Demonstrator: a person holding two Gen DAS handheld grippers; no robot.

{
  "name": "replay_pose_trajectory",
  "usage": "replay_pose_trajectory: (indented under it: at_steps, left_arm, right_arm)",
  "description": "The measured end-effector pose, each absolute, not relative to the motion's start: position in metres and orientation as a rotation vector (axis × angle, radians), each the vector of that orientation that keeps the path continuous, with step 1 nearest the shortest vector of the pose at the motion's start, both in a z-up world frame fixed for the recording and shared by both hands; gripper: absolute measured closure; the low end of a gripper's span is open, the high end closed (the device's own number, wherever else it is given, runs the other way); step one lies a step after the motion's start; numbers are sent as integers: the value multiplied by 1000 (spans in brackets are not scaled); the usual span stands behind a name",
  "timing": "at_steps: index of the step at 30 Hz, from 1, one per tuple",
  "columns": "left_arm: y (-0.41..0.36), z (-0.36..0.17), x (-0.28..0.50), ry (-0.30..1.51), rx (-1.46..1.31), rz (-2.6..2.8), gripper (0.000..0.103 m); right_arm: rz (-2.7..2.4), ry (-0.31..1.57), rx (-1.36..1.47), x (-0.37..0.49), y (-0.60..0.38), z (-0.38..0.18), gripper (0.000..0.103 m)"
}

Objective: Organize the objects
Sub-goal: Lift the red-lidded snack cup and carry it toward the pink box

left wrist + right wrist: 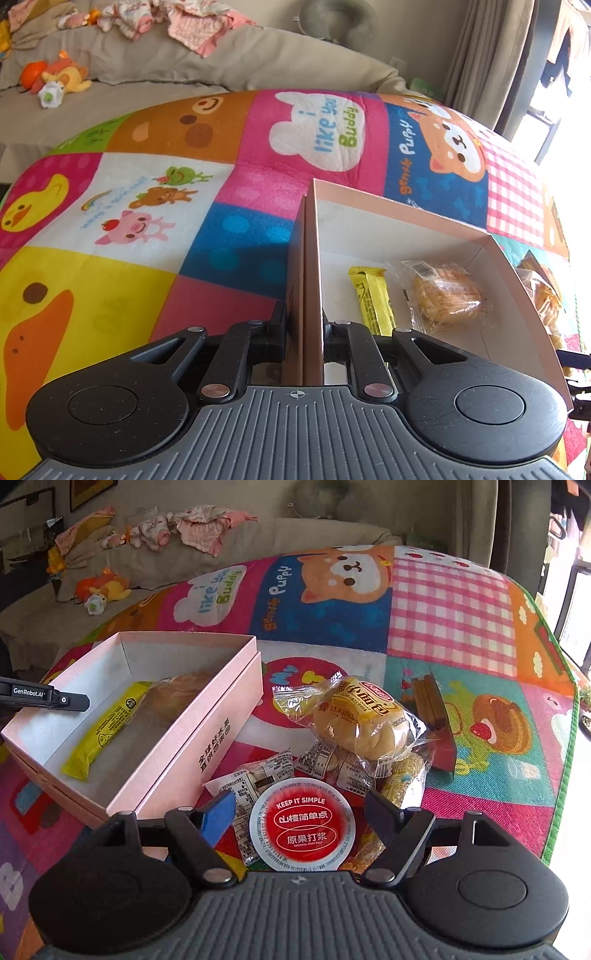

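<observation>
Snacks in a loose pile, light, crinkly; red cup (pixel 302 825) rigid, take by rim; right gripper (pixel 301 814) jaws closing around it, untouched; left gripper (pixel 304 334) clamps box (pixel 314 258) wall.

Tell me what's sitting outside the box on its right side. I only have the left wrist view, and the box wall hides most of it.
Observer: A pile of wrapped snacks lies on the mat beside the pink box, with a bagged bun on top.
Operator: Where are the right jaws?
Observer: They straddle a round red-lidded cup at the near edge of the pile. They stand open, with the pads not pressing on it.
Operator: Is anything printed on the box?
Observer: Yes, dark Chinese characters run along the outer long side that faces the pile.
</observation>
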State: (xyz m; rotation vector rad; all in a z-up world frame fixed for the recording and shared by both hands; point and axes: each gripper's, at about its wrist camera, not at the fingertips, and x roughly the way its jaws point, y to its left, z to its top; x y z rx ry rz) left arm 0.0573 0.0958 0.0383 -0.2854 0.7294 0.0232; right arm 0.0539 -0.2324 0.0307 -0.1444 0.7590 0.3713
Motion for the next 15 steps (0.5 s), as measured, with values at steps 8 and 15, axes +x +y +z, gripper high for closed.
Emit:
replay_pose_trajectory:
  at_steps: [8,15]
  left_arm:
    - [97,38,58,731,-290,24,87]
    - [97,38,57,732,-292,22,87]
  right_arm:
    - [393,819,-141,34,-236,31,41]
    - [443,871,-149,-11,-234,54,42]
